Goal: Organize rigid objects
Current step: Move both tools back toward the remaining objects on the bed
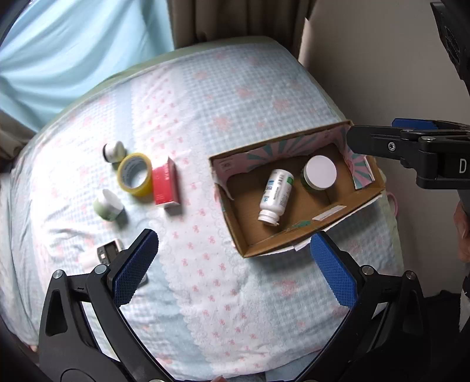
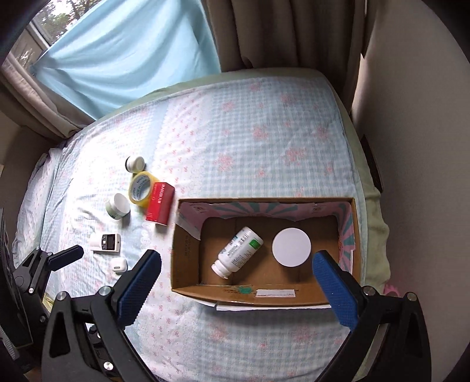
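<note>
1. Right wrist view: the cardboard box [image 2: 188, 258] sat on the bed [image 2: 264, 132] — my collecting bin, I judged.
2. Inside lay a white bottle [image 2: 238, 248] beside a white-lidded jar [image 2: 290, 247].
3. Tape roll [image 2: 142, 187], red carton [image 2: 158, 205] waited outside.
4. My right gripper [image 2: 235, 282] and left gripper [image 1: 232, 264] both gaped wide — empty.

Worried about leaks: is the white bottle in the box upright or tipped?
Tipped: the white bottle lies on its side on the cardboard box floor, cap on.

A patterned bed [image 2: 235, 117] stands below a blue-curtained window [image 2: 47, 26].
</note>
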Available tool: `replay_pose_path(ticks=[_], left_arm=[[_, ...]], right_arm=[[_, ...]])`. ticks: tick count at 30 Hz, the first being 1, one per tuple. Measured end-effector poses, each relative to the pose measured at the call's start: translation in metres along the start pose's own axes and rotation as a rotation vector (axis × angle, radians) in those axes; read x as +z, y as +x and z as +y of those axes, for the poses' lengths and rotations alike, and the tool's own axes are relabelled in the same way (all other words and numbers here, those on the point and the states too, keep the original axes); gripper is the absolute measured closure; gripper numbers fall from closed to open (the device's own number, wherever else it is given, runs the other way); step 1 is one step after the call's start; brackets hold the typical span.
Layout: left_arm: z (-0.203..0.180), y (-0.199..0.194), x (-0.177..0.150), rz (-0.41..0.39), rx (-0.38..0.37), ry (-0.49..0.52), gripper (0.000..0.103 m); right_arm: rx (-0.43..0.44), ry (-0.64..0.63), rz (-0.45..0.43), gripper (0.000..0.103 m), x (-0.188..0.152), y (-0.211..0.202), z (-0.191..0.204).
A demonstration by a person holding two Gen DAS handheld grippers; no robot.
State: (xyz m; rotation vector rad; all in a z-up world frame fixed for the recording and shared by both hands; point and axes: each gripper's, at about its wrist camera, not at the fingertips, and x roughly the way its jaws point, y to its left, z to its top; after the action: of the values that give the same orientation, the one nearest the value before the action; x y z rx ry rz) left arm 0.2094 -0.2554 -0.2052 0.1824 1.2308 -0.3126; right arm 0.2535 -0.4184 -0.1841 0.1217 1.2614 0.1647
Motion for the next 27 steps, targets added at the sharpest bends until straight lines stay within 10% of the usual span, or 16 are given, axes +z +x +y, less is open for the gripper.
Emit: replay_pose_path(ticks=[13,27], left_arm=[[0.184,-0.101,-0.078,-0.131,0.035,-0.450,0.000],[0.325,-0.034,-0.118,-0.075,0.075,-0.982,0.000]], right_arm=[[0.040,-0.208,-0.089,0.000,0.030,-0.038,0.149],[0.100,-0.536,0.028,0.000,0.098,0.068,0.267]])
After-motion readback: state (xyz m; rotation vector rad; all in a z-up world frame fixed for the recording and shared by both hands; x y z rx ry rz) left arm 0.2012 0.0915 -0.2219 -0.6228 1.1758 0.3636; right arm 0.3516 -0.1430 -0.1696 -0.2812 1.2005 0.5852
